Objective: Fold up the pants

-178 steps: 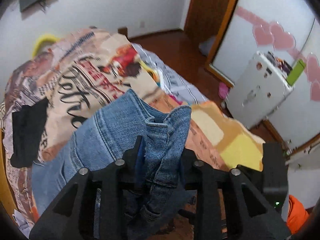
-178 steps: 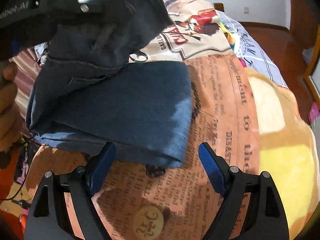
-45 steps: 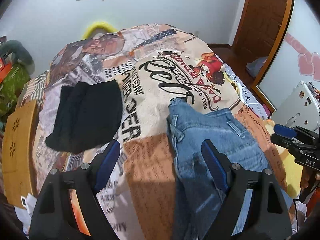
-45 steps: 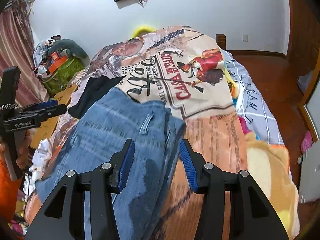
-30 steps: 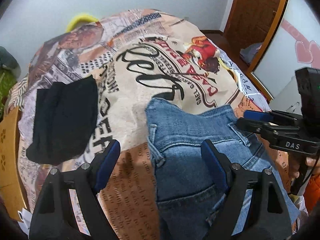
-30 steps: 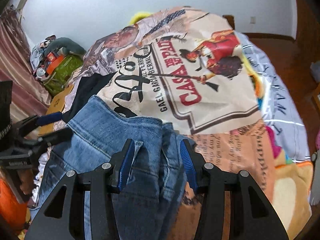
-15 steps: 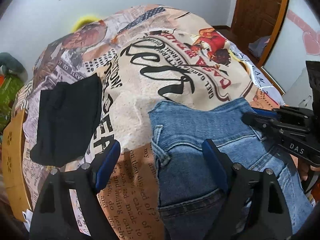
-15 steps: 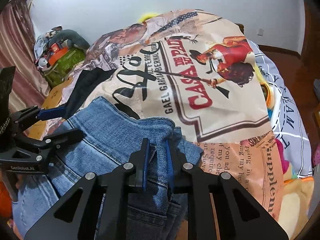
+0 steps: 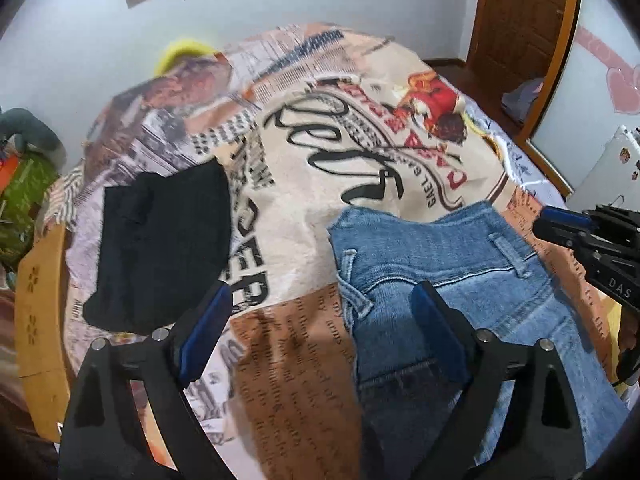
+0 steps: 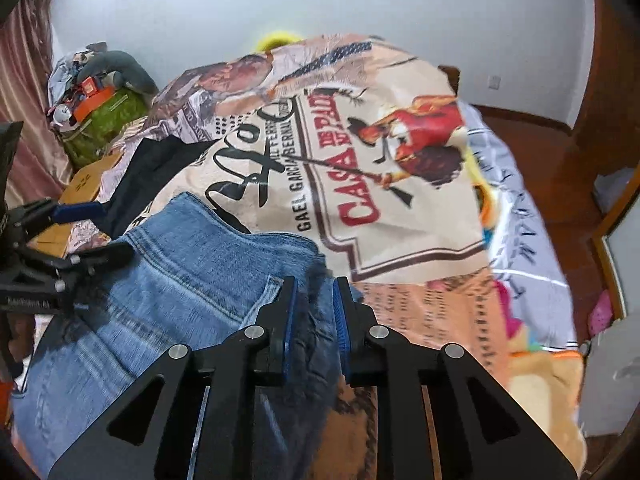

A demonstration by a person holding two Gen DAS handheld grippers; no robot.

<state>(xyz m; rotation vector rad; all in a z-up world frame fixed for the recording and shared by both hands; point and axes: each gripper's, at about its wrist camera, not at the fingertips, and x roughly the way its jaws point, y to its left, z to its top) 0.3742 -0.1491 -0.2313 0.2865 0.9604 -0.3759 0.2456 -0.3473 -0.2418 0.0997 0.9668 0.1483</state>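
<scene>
A pair of blue jeans [image 9: 440, 264] lies on the bed, waistband towards the far side, with a belt loop [image 9: 508, 256] showing. My left gripper [image 9: 320, 312] is open and empty, hovering over the jeans' left edge. My right gripper [image 10: 314, 312] is shut on the jeans [image 10: 208, 260] at the right corner of the waistband; denim fills the gap between its blue pads. It also shows in the left wrist view [image 9: 576, 232] at the jeans' right edge. The left gripper shows in the right wrist view [image 10: 80, 232], open.
The bed is covered by a printed newspaper-style blanket [image 9: 360, 128]. A folded black garment [image 9: 160, 244] lies to the left of the jeans. A wooden board [image 9: 36, 300] and a pile of bags [image 10: 100, 96] sit at the left; a wooden door [image 9: 524, 16] at the far right.
My right gripper closed from open onto the jeans' waistband corner over the last second. My left gripper stayed open over the left edge. Earlier the left gripper held the jeans and let go.
</scene>
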